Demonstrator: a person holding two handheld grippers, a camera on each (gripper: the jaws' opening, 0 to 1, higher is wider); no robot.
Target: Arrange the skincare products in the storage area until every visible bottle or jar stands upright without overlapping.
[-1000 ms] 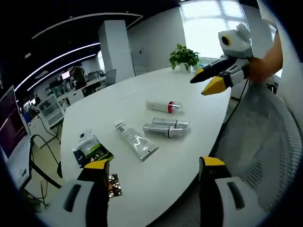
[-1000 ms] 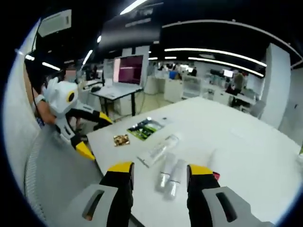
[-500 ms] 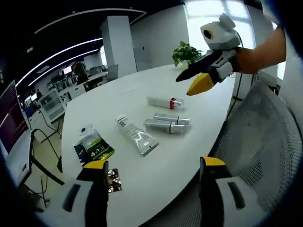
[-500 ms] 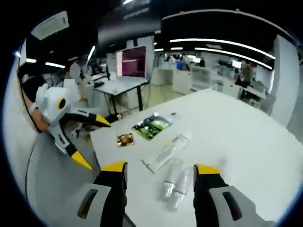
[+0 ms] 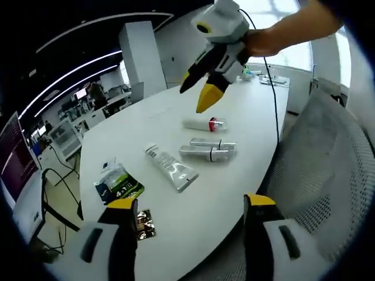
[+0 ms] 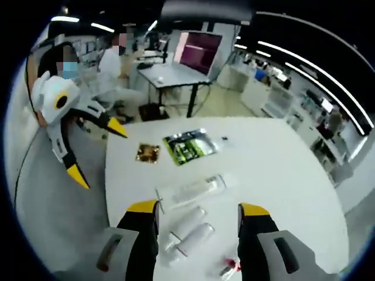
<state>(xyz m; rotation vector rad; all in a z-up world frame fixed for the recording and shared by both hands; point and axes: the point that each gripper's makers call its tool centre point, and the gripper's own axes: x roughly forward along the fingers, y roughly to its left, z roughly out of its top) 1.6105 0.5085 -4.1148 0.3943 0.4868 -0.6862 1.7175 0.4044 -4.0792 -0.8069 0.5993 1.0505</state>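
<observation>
Both grippers hang over the white table (image 5: 246, 111) with jaws spread and nothing between them. Left gripper (image 5: 188, 206), in its own view, has yellow-tipped jaws rising at 6 o'clock over the table's near edge; in the right gripper view it (image 6: 96, 151) sits at 9 o'clock, off the table's edge, jaws apart. Right gripper (image 6: 198, 209) frames the products from above in its own view; in the left gripper view it (image 5: 198, 95) comes in at 12 o'clock, held by a hand (image 5: 263, 41), its tips hovering above the table, not touching anything. Just beyond the left jaws, toward 12 o'clock, a clear tube (image 5: 171, 170) lies flat at a slant. To its right, two silver bottles (image 5: 209, 150) lie on their sides, side by side and touching. Further out, a bottle with a red cap (image 5: 202, 124) lies flat, apart from the pair, just under the right gripper's tips. At 9 o'clock a green sachet (image 5: 118, 184) lies flat, with a small gold packet (image 5: 145, 223) nearer the left jaw. A mesh chair (image 5: 319, 170) stands at 3 o'clock.
</observation>
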